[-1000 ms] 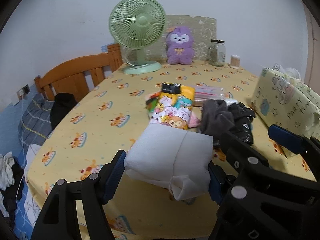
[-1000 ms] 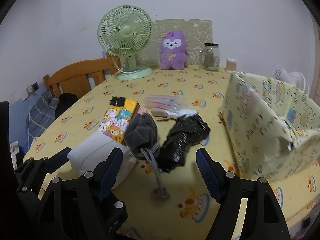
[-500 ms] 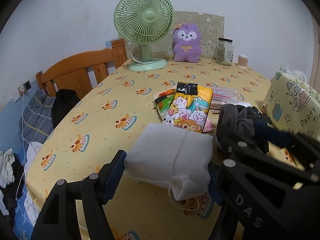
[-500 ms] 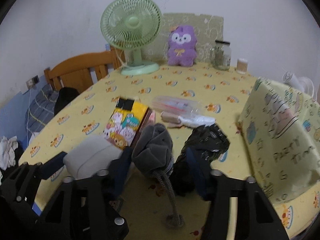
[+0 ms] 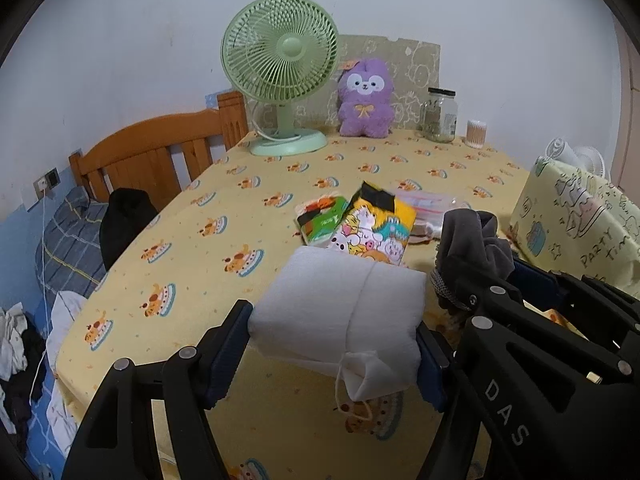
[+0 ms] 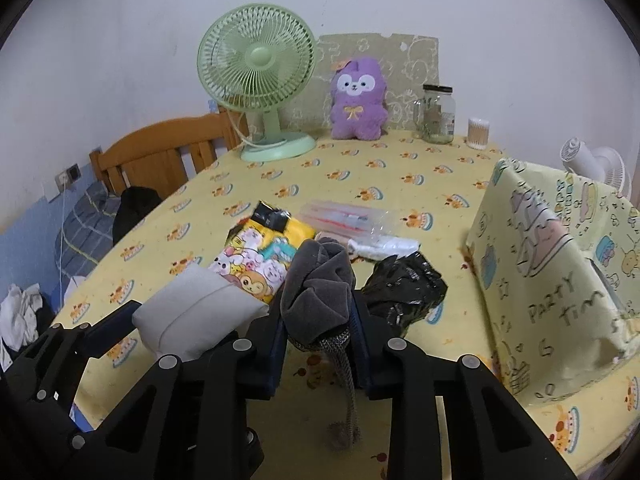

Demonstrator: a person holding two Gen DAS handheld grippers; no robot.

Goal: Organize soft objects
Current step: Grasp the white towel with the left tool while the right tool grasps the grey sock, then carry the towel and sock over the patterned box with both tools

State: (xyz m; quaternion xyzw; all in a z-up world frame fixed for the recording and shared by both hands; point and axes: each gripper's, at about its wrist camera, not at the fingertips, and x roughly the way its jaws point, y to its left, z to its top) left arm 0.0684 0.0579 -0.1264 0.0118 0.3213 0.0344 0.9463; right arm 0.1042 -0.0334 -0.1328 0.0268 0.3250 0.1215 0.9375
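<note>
right hand-held gripper (image 6: pixel 318 344) just closed, pinching grey cloth (image 6: pixel 318 292)

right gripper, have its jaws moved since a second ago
Yes. The right gripper has just been closing; its jaws, earlier wide apart, now pinch the grey pouch beside the black bag.

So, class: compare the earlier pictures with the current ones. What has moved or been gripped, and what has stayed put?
The right hand-held gripper moved in over the grey cloth bundle, and its jaws have just been closing; the pads now pinch it. The left hand-held gripper stays clamped on the white pouch. The black bag, cartoon packet, fan and purple plush have not shifted.
</note>
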